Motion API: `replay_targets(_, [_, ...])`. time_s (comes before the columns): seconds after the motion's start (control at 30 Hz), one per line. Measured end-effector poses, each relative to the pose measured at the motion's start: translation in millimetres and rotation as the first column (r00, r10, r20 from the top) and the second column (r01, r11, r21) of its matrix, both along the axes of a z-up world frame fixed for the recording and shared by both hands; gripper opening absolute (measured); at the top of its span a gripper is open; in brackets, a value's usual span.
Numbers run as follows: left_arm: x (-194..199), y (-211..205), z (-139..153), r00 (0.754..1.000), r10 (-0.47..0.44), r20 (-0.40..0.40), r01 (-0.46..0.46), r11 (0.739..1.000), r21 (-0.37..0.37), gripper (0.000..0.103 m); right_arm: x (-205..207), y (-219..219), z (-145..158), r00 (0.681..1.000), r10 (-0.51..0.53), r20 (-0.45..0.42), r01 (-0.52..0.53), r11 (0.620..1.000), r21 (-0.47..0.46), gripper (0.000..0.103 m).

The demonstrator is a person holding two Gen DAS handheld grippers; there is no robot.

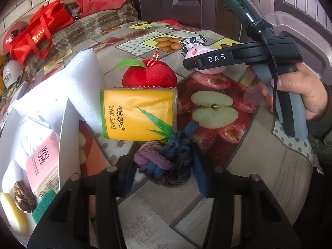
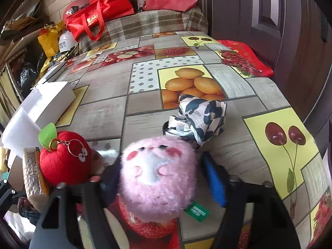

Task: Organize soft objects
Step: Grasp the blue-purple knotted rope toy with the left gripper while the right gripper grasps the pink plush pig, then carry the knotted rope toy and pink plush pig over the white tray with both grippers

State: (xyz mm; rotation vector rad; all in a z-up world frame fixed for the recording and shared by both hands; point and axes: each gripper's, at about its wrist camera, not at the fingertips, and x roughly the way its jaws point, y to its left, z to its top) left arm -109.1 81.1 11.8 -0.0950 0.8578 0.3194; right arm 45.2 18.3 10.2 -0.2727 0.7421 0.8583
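Observation:
My left gripper (image 1: 164,166) is shut on a knotted purple and blue yarn ball (image 1: 166,161) low over the table. Behind it lie a yellow tissue pack (image 1: 138,114) and a red plush apple (image 1: 149,75). My right gripper (image 2: 159,174) is shut on a pink plush pig (image 2: 157,176), which rests on the table; it also shows in the left wrist view (image 1: 199,51). A black-and-white cow-print cloth bundle (image 2: 199,120) lies just beyond the pig. The plush apple (image 2: 64,159) sits left of the pig.
A white box (image 1: 68,132) at the left holds a pink tissue pack (image 1: 44,161), a brown knot (image 1: 22,195), a green sponge (image 1: 43,205) and a yellow item (image 1: 12,213). A white foam sheet (image 1: 83,83) leans on it. Red bags (image 2: 99,18) lie beyond the table.

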Motion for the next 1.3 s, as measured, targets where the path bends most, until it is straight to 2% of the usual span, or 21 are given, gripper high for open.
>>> replay_targets(0.1, [-4.9,0.2,5.1,0.999,-0.003,0.039,0.003,1.000,-0.005,0.030,-1.6,-3.0,2.5,1.000,0.011,0.003,-0.011,1.000,0.025,0.054])
replay_targets(0.23, [-24.1,-8.0,23.1,0.985,-0.026,0.168,0.022,0.999,0.028,0.030,-4.6,-21.6,14.4,0.999,-0.032,0.038,0.027,0.991,0.133,0.054])
replay_targets(0.3, [-37.4,-8.3,32.8,0.969,-0.018,0.246,0.005,0.999,0.052,0.030,-11.6,-35.4,22.6,0.995,-0.062,0.084,0.044,0.977,0.210,0.054])
replay_targets(0.43, [-58.2,-6.9,46.5,0.937,-0.003,0.349,-0.060,0.984,0.169,0.030,-33.5,-61.2,38.0,0.971,-0.126,0.203,0.048,0.935,0.352,0.054])
replay_targets(0.57, [-69.8,4.7,50.4,0.918,0.032,0.395,-0.107,0.979,0.171,0.030,-37.8,-71.2,45.4,0.972,-0.147,0.186,0.052,0.898,0.438,0.054])
replay_targets(0.67, [-77.2,11.4,51.4,0.906,0.046,0.420,-0.123,0.980,0.157,0.030,-38.2,-69.6,46.1,0.977,-0.144,0.158,0.057,0.887,0.458,0.054])
replay_targets(0.9, [-87.0,22.7,52.6,0.891,0.075,0.449,-0.160,0.975,0.156,0.031,-61.3,-62.3,49.6,0.974,-0.107,0.200,0.002,0.886,0.463,0.054])
replay_targets(1.3, [-112.7,49.5,50.9,0.860,0.183,0.477,-0.273,0.954,0.126,0.031,-103.2,-39.0,51.3,0.962,-0.006,0.274,-0.122,0.886,0.448,0.054])
